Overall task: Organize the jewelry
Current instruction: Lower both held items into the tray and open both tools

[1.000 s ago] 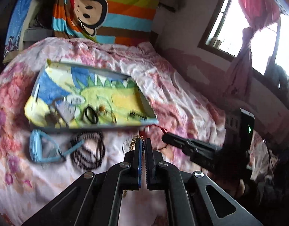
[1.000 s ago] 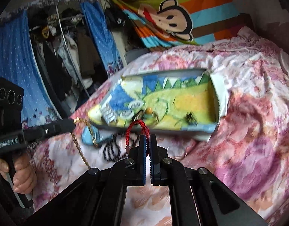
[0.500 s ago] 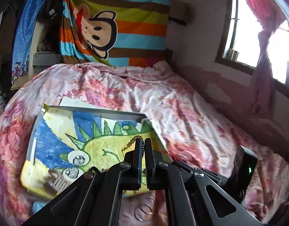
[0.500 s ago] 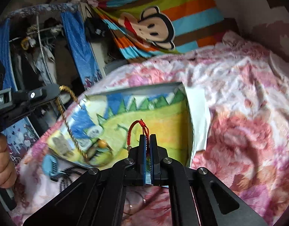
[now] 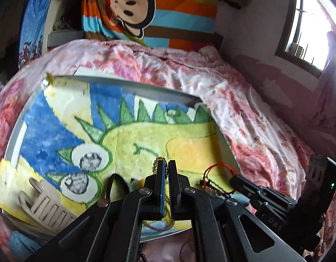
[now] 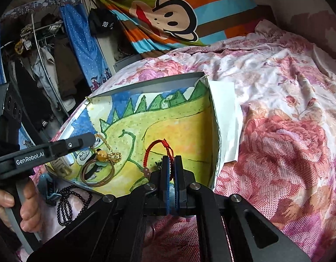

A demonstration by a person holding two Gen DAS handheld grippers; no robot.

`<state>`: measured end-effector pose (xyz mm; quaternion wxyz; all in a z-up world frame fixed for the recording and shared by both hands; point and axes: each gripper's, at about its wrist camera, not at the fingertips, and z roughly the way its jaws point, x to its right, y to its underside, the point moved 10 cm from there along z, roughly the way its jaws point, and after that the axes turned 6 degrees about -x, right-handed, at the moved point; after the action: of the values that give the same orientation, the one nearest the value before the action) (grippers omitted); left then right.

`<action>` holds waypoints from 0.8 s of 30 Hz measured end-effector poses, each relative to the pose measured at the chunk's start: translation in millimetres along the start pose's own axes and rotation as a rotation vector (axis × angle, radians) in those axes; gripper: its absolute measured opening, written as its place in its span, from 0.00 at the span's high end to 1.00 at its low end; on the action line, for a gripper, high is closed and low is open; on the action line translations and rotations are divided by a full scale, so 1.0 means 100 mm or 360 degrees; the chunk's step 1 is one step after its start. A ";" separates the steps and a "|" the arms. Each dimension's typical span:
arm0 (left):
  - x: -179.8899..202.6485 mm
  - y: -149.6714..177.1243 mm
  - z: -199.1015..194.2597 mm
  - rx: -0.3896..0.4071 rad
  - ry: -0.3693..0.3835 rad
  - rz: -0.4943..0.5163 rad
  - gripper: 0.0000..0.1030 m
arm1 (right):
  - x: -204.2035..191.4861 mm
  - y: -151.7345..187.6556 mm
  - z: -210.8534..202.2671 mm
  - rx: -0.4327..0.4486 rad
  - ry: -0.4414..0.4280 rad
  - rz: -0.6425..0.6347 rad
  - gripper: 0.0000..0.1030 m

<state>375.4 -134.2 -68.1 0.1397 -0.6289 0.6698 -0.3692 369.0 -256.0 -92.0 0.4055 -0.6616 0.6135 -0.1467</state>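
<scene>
only rightward, black beads (image 6: 66,203), maybe

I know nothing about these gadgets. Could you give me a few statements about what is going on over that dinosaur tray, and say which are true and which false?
1. The right gripper is clamped on a red cord bracelet. True.
2. The left gripper hangs open with nothing in it. False: it is shut on a gold chain.
3. The tray is lined with a dinosaur drawing. True.
4. The black bead necklace lies inside the tray. False: it lies on the floral bedspread beside the tray.
5. A beige hair clip rests in the tray. True.
</scene>
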 end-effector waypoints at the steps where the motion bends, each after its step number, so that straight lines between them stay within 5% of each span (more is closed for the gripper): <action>1: -0.01 0.02 0.02 -0.0014 -0.0005 -0.0003 0.97 | 0.00 0.01 0.01 -0.0005 0.0001 -0.0001 0.96; 7: -0.03 0.09 0.05 -0.0086 -0.0031 -0.0004 0.95 | 0.00 0.02 0.02 -0.0020 0.0014 -0.0013 0.95; 12: -0.07 0.07 -0.05 -0.0070 -0.0054 -0.0037 0.72 | -0.03 0.00 -0.02 0.0002 0.0036 -0.0042 0.93; 14: -0.09 0.06 -0.12 -0.0057 -0.0073 -0.0049 0.67 | -0.07 -0.03 -0.10 0.0037 0.0048 -0.0059 0.74; 16: -0.09 0.05 -0.21 -0.0039 -0.0089 -0.0053 0.48 | -0.10 -0.06 -0.22 0.0089 0.0054 -0.0058 0.57; 19: -0.09 0.00 -0.47 0.0061 -0.0101 -0.0071 0.20 | -0.14 -0.13 -0.44 0.0169 0.0068 -0.0049 0.51; 24: -0.12 -0.03 -0.90 0.0170 -0.0132 -0.0100 0.10 | -0.24 -0.21 -0.95 0.0345 0.0091 -0.0005 0.32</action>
<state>320.8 -93.4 -7.4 0.1891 -0.6560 0.6228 -0.3822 312.9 -269.1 -9.9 0.4568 -0.6104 0.6042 -0.2316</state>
